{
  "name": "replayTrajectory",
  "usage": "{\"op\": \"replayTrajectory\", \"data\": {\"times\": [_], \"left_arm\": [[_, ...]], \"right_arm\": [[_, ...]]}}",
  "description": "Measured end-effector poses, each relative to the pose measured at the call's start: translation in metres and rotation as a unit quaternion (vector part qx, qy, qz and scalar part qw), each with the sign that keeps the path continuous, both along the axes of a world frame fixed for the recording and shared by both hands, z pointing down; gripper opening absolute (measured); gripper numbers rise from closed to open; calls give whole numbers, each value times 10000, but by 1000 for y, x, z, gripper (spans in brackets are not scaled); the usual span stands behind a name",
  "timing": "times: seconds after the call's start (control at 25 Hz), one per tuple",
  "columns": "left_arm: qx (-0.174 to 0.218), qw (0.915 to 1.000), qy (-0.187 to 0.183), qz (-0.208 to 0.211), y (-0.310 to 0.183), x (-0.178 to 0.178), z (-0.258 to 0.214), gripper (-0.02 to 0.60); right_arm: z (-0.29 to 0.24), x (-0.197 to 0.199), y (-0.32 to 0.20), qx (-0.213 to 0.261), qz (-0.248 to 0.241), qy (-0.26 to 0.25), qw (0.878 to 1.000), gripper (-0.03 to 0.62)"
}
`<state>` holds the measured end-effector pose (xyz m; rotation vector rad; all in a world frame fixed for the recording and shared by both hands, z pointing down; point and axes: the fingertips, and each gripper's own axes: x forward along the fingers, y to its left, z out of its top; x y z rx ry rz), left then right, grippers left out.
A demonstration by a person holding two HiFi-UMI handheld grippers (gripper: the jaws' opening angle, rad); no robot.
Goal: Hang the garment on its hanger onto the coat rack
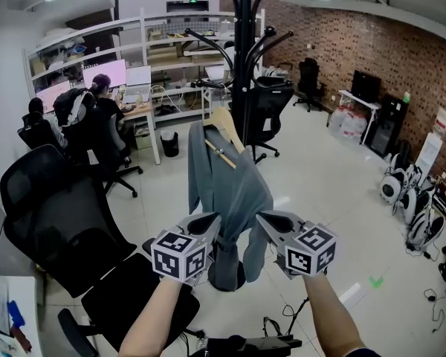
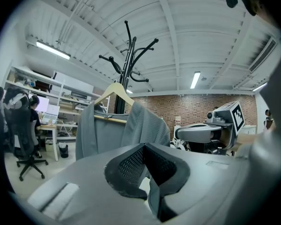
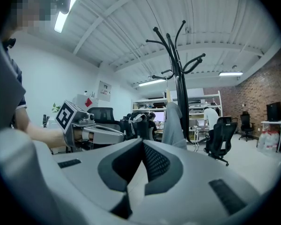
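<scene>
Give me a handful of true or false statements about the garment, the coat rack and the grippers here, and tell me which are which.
1. The grey garment is on a wooden hanger. True.
2. The coat rack is white. False: it is black.
3. The right gripper has its jaws wide apart. False: they are together, with nothing between them.
4. A person sits at a desk at the head view's left. True.
5. The grey garment lies spread on the floor. False: it hangs from the wooden hanger beside the coat rack's pole.
</scene>
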<state>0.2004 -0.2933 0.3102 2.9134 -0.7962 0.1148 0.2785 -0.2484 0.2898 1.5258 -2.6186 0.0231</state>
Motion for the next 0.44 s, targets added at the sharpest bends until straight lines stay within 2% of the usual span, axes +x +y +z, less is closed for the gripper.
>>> {"op": "replayTrajectory", "data": {"times": [0.44], "left_arm": [[6, 10000, -37, 39, -3, 2, 3, -3]], "right_arm": [[2, 4, -3, 11, 55, 62, 10000, 3]]}}
